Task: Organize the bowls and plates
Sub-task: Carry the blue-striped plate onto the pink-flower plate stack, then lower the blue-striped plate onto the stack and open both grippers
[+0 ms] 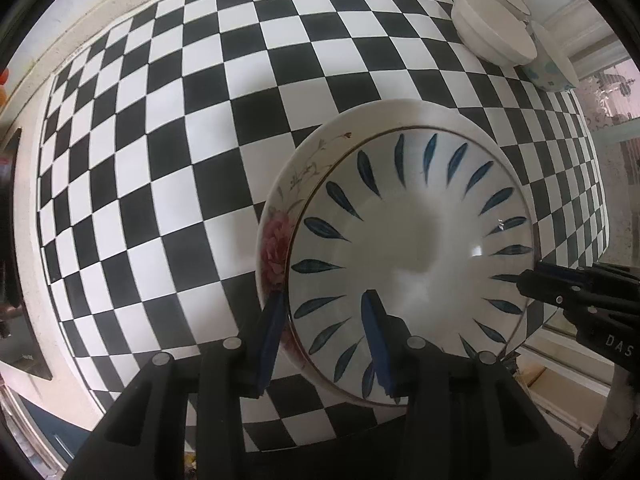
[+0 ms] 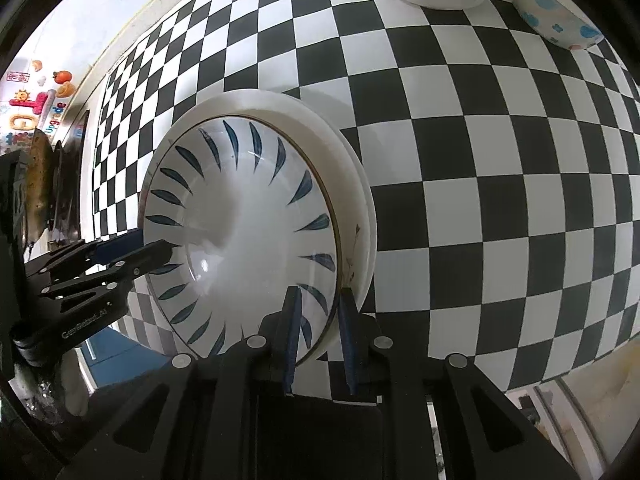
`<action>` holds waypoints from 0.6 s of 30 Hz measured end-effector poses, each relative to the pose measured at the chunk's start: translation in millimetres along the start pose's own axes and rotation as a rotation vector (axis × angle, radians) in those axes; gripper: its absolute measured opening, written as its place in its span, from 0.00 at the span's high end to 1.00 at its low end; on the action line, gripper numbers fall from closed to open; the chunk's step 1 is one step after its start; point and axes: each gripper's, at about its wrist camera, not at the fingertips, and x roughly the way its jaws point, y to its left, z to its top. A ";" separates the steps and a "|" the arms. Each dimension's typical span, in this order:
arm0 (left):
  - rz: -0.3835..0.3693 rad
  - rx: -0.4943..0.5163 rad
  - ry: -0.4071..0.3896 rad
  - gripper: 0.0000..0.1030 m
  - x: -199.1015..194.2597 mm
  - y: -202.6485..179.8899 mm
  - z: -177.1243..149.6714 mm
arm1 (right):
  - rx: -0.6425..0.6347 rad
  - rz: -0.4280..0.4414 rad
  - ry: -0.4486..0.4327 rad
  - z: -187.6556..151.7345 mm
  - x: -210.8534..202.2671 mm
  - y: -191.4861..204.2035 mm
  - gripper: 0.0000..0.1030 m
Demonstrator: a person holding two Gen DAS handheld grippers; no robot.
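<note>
Two grippers grip one stack of dishes from opposite sides, above a black-and-white checkered cloth (image 1: 168,160). The stack is a blue-leaf plate (image 1: 408,256) nested in a wider white dish (image 1: 296,184) that carries a red flower on its rim; in the right wrist view there may be a further white plate under these, though the edges blur together there. The left gripper (image 1: 326,340) has its jaws narrowed onto the stack's rim, one blue pad outside the flowered dish and the other inside on the blue-leaf plate. The right gripper (image 2: 320,336) is pinched close on the opposite rim in the same way, one pad inside the leaf plate, one outside the white dish. Each gripper shows in the other's view at the far edge of the stack. Well apart, at the cloth's far corner, stand stacked white bowls (image 1: 492,28), and just beside them a bowl with blue spots (image 2: 552,4).
</note>
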 end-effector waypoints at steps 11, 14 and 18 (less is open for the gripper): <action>0.022 0.017 -0.069 0.64 -31.5 -3.7 -5.7 | 0.021 -0.029 -0.044 -6.7 -24.6 10.3 0.80; 0.033 0.039 -0.092 0.64 -43.3 -6.1 -9.5 | 0.033 -0.035 -0.053 -8.2 -30.4 17.5 0.80; 0.020 0.056 -0.104 0.64 -51.4 -2.3 -12.0 | 0.043 -0.071 -0.076 -13.4 -43.3 29.1 0.80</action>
